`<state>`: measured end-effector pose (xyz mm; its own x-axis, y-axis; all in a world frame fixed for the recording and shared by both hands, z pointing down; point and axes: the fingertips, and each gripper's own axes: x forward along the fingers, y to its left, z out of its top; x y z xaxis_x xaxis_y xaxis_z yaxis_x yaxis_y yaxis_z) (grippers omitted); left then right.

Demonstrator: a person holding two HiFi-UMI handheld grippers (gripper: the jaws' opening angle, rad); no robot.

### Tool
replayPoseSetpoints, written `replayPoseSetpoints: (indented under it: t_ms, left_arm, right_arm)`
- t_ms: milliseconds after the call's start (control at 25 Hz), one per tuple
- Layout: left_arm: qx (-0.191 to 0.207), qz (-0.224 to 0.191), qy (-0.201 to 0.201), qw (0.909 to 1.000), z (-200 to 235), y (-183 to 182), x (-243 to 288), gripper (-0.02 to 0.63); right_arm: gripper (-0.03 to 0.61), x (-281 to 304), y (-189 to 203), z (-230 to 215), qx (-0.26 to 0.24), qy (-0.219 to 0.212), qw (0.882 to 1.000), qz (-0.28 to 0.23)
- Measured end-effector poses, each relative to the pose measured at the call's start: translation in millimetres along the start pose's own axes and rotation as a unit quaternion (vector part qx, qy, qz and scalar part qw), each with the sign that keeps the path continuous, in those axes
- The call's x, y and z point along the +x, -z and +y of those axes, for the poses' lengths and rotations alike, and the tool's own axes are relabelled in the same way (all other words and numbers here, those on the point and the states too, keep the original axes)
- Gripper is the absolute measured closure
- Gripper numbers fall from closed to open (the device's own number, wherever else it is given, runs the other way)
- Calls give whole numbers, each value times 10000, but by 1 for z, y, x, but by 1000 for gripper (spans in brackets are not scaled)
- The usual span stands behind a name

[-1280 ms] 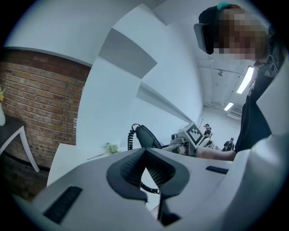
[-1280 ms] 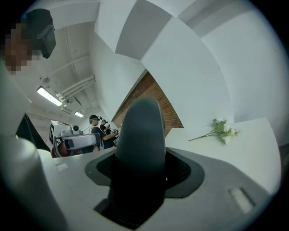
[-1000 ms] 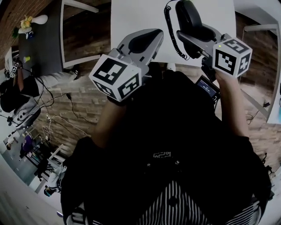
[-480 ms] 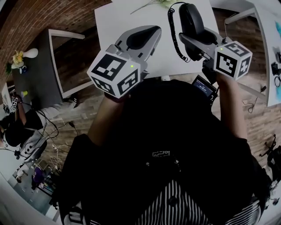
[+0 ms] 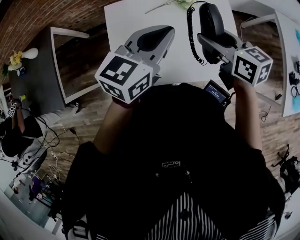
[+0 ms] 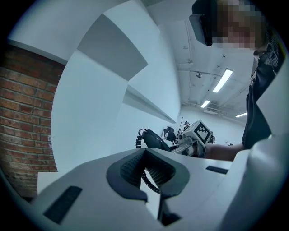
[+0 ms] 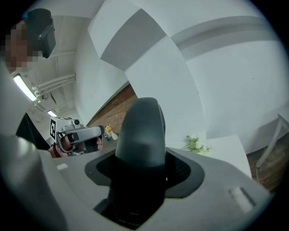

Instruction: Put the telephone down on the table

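Note:
My right gripper (image 5: 209, 36) is shut on a black telephone handset (image 5: 212, 26), held above the far right part of the white table (image 5: 136, 14). The handset's coiled cord (image 5: 191, 33) hangs from its far end down its left side. In the right gripper view the handset (image 7: 141, 140) fills the gap between the jaws and stands up past them. My left gripper (image 5: 164, 33) hovers over the table's near edge, shut with nothing in it. From the left gripper view the handset (image 6: 154, 140) and the right gripper (image 6: 195, 135) show beyond the left gripper's (image 6: 145, 155) tips.
A green sprig with pale flowers (image 5: 176, 3) lies at the table's far edge. A small screened device (image 5: 215, 93) sits by my right forearm. A grey desk (image 5: 35, 70) stands to the left, another white table (image 5: 289, 56) to the right. A person (image 5: 16, 138) sits far left.
The head view has swung, so more of the white table shows. The right gripper with the handset sits slightly further right in view. Both grips are unchanged.

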<state>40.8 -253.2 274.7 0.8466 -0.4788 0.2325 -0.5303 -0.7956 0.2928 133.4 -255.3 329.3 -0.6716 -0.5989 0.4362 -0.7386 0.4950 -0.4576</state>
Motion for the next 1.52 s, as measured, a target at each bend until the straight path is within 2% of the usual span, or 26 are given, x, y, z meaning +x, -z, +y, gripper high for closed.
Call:
replayPoseSetpoints:
  t_ms: [240, 680, 1520]
  left_arm:
    - [-241, -178, -19, 9995, 5, 0, -10, 606]
    - [-528, -150, -390, 9977, 28, 11, -29, 606]
    - [-999, -254, -594, 9929, 56, 21, -47, 606]
  right_arm:
    - [305, 18, -1, 6, -128, -105, 9996, 227]
    - [305, 50, 1, 9, -288, -211, 9975, 609]
    - [305, 108, 29, 1, -413, -262, 9902, 1308]
